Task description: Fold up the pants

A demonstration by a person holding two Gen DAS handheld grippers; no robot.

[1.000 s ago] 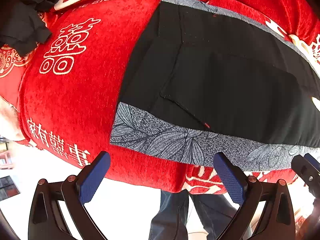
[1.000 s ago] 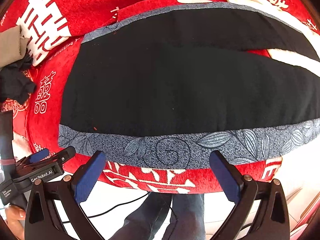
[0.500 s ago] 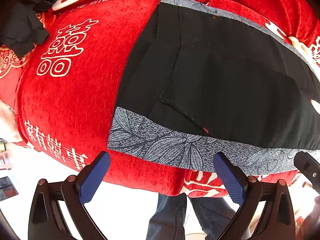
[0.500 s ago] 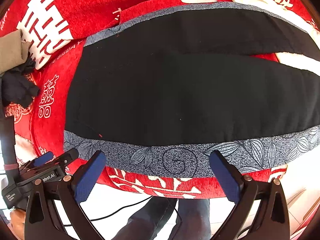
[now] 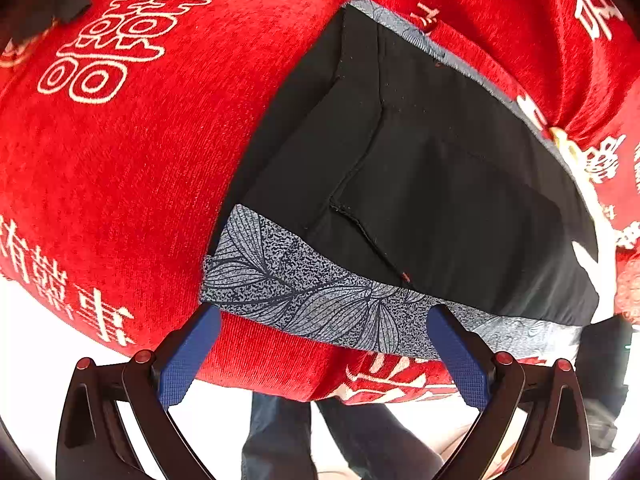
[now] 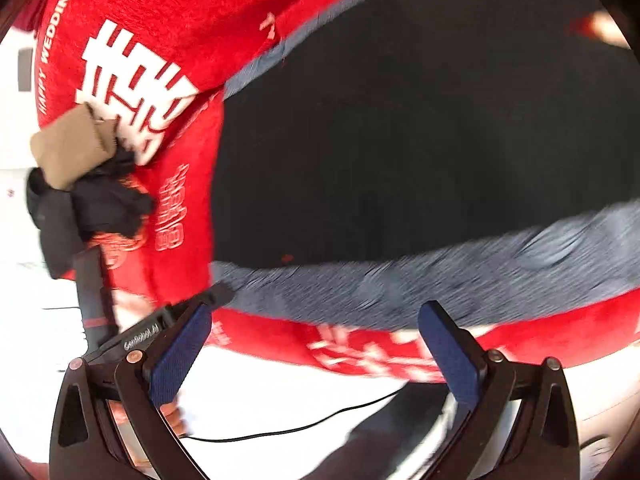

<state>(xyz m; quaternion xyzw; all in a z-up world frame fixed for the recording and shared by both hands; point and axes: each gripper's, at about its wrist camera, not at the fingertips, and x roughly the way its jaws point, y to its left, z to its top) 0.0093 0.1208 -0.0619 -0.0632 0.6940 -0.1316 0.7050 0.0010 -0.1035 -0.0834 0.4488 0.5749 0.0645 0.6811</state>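
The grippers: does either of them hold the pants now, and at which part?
Nothing is held. The left gripper and the right gripper are both open, near the patterned waistband of the pants, not closed on it.

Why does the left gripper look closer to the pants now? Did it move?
Yes. The left gripper has moved forward toward the pants: its open jaws now reach the grey leaf-print band, with the red cloth as reference.

Red cloth [image 6: 168,8] reads "WEDDING"; left hand-held gripper [image 6: 144,330], "GenRobot.AI".
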